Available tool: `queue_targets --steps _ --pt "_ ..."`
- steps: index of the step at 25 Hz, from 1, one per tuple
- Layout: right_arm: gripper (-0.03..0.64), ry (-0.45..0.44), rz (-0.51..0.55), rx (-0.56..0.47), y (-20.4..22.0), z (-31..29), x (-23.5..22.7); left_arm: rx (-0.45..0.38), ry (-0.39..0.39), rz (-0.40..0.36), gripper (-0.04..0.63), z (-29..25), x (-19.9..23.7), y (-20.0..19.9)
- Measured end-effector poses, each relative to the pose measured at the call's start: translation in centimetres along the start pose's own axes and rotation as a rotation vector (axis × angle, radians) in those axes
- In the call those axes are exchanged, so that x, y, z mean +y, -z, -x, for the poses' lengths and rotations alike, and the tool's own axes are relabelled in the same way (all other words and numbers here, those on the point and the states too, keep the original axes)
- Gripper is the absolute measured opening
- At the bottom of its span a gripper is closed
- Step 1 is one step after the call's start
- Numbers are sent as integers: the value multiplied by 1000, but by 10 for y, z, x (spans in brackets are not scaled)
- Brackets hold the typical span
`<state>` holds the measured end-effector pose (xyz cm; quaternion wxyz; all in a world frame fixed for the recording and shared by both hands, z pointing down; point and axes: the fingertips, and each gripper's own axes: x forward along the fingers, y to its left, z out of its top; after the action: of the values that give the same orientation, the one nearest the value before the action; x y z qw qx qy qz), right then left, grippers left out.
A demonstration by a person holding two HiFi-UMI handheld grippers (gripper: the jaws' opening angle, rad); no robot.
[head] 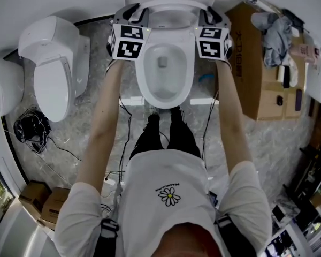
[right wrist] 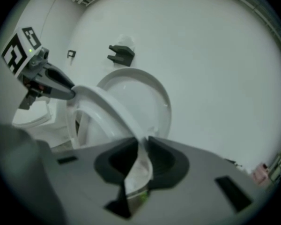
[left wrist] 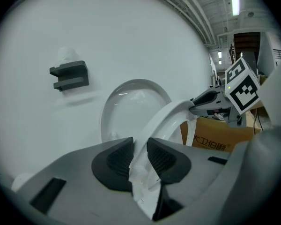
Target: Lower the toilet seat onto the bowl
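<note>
Toilet seat (left wrist: 170,115) — aloft over bowl (head: 142,76)

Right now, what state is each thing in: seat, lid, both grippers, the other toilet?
toilet seat: partly raised, off the bowl, apart from the lid
toilet lid: up
left gripper: shut on the toilet seat
right gripper: shut on the toilet seat
second toilet: lid down

White toilet seat (left wrist: 166,117); grey marbled floor (head: 281,143).
</note>
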<state>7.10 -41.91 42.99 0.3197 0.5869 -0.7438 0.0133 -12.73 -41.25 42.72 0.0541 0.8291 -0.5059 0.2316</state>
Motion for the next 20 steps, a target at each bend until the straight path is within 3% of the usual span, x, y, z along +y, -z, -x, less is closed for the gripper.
queue_targets --steps 9,20 --pt "81 38 33 21 20 33 10 -37 43 -29 115 31 -24 15" --pt "87 3 33 23 53 68 24 24 79 -76 121 62 -53 40"
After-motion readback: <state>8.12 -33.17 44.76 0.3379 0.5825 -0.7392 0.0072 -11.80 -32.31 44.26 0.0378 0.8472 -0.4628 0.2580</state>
